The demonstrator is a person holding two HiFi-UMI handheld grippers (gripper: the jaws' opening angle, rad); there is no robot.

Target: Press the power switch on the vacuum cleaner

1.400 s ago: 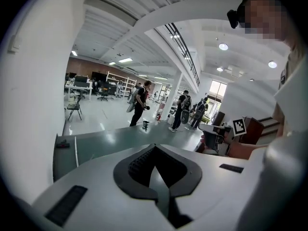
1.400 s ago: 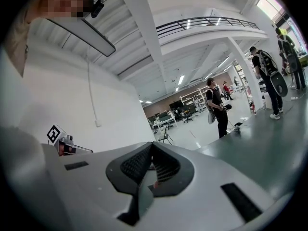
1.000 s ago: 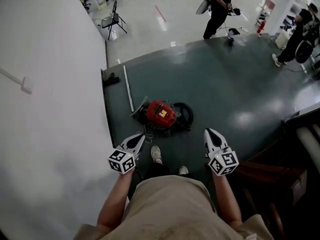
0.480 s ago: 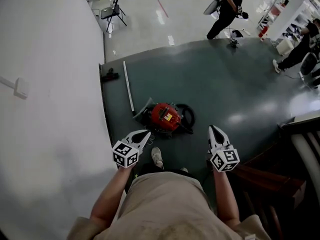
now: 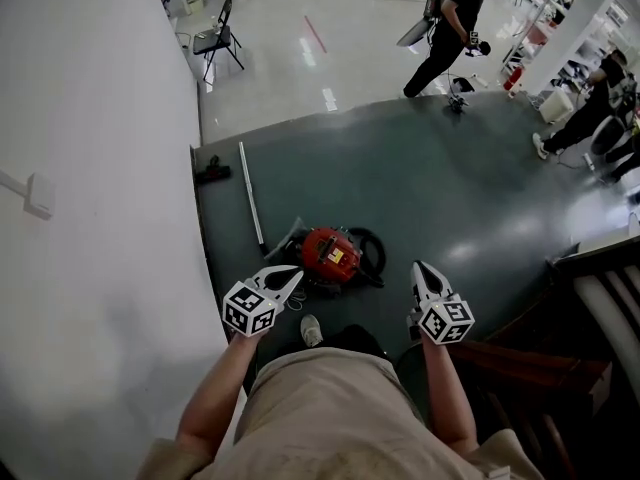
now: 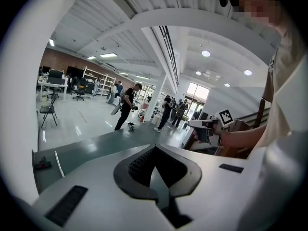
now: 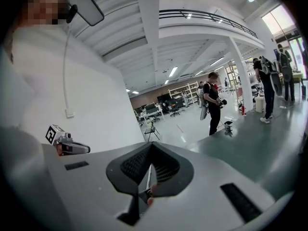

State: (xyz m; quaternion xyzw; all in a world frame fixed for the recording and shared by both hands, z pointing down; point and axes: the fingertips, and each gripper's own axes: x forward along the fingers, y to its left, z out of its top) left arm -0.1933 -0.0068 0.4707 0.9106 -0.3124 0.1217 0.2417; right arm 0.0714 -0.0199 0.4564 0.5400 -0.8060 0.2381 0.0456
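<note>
A plain white wall (image 5: 90,218) fills the whole left side of the head view, with a small white box (image 5: 38,196) mounted on it at mid-left. Beyond it, a pale, glossy hall floor (image 5: 300,58) spreads across the top of the frame and reflects the ceiling lights. A dark green floor area (image 5: 470,188) covers the centre and right, its edge running along the foot of the wall. Dark wooden stairs (image 5: 520,363) take up the lower right corner.

A person in black (image 5: 445,28) strides across the upper right, where the pale floor meets the green. More people (image 5: 585,108) stand at the far right edge near a white pillar (image 5: 560,18). A folding chair (image 5: 218,38) stands on the pale floor at upper left.

The red vacuum cleaner (image 5: 328,253) lies on the green floor just left of centre, with its black hose (image 5: 372,248) looped at its right side. A thin metal tube (image 5: 250,198) lies on the floor up and to the left of it, and a black nozzle (image 5: 210,173) lies near the wall.

The left gripper (image 5: 295,271) hangs below and to the left of the vacuum cleaner, near it but apart from it, its jaws closed with nothing between them. The right gripper (image 5: 418,265) hangs to the lower right, farther off, its jaws also closed and empty. One shoe (image 5: 311,330) shows on the floor between them.
</note>
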